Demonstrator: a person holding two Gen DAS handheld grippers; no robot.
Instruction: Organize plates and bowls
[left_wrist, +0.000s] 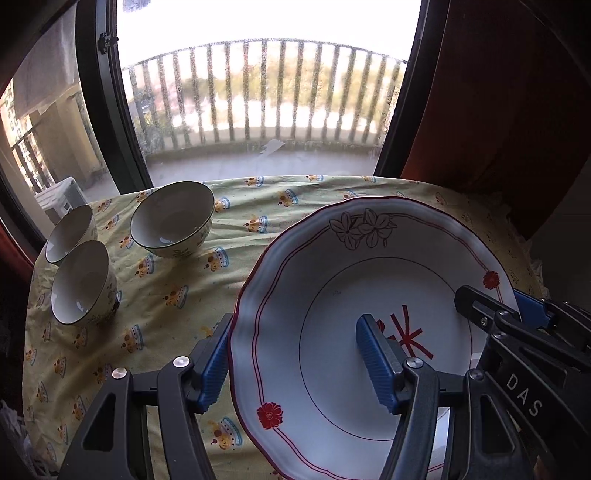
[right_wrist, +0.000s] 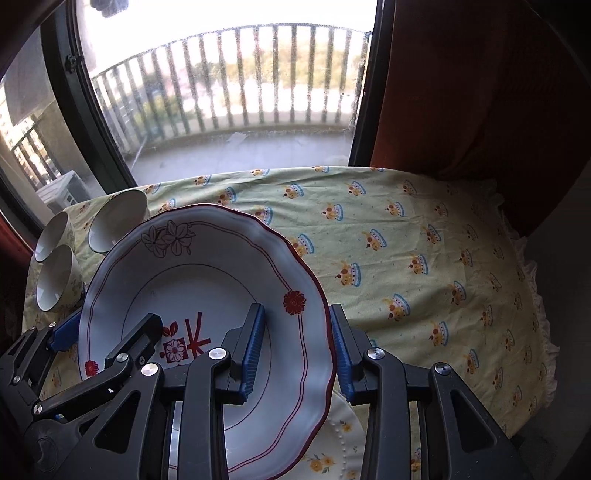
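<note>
A large white plate (left_wrist: 332, 266) (right_wrist: 207, 266) with a scalloped red-lined rim and flower prints hangs tilted above the table, carried by both grippers. My left gripper (left_wrist: 295, 325) (right_wrist: 110, 323) is shut on its left rim, one blue pad outside and one inside the well. My right gripper (right_wrist: 297, 314) (left_wrist: 495, 297) is shut on the opposite rim in the same way. Three white bowls stand at the table's far left: a larger one (left_wrist: 173, 221) (right_wrist: 118, 219) and two smaller ones (left_wrist: 70, 232) (left_wrist: 83, 282). A second plate (right_wrist: 332, 454) with yellow flowers lies under the held plate.
A yellow-green cloth (right_wrist: 406, 240) with a crown pattern covers the table up to its frilled right edge. A window (left_wrist: 258, 92) onto a railed balcony stands right behind the table. A dark red curtain (right_wrist: 461, 92) hangs at the back right.
</note>
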